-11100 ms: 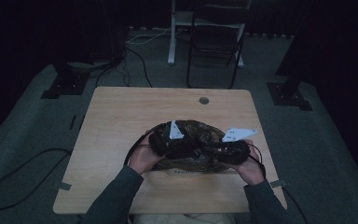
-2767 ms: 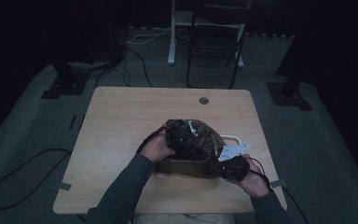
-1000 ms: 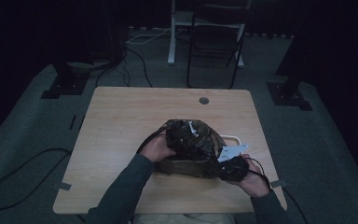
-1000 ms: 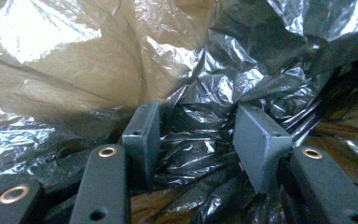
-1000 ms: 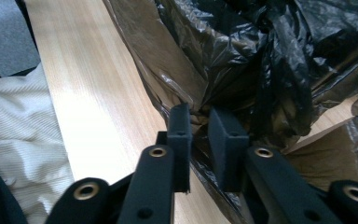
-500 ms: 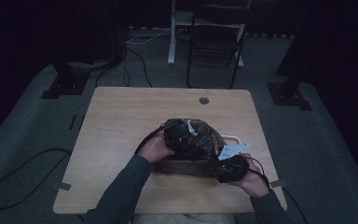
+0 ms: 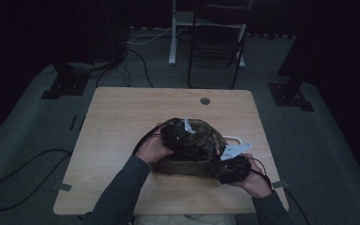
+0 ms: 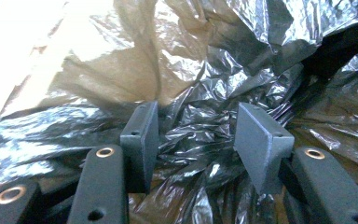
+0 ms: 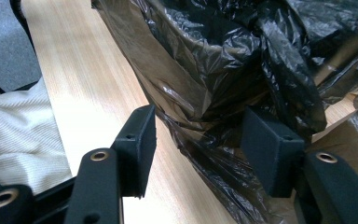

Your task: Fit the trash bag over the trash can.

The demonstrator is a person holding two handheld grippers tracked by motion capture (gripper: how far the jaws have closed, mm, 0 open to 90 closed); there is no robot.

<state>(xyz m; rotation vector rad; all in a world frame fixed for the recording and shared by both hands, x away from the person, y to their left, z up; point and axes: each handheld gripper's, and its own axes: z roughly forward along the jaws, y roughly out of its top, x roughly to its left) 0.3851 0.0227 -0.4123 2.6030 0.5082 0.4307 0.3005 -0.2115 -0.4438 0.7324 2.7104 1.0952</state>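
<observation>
Crumpled black-and-brownish thin plastic bag (image 7: 194, 150) sits heaped on the near-centre of the light wooden table (image 7: 122, 126), its long axis running left-right btwn both hands. Left gripper (image 8: 196, 135) is dug into the heap's far-left top, jaws about half apart w/ wrinkled film bunched btwn them; can't tell if the pads actually pinch it. Right gripper (image 9: 198, 140) is low at the near-right end, jaws just been opening, now wide, the bag's bottom edge lying loose btwn them. Bag lies straight ahead of the right one, so it's nearer that edge for a re-grab.
</observation>
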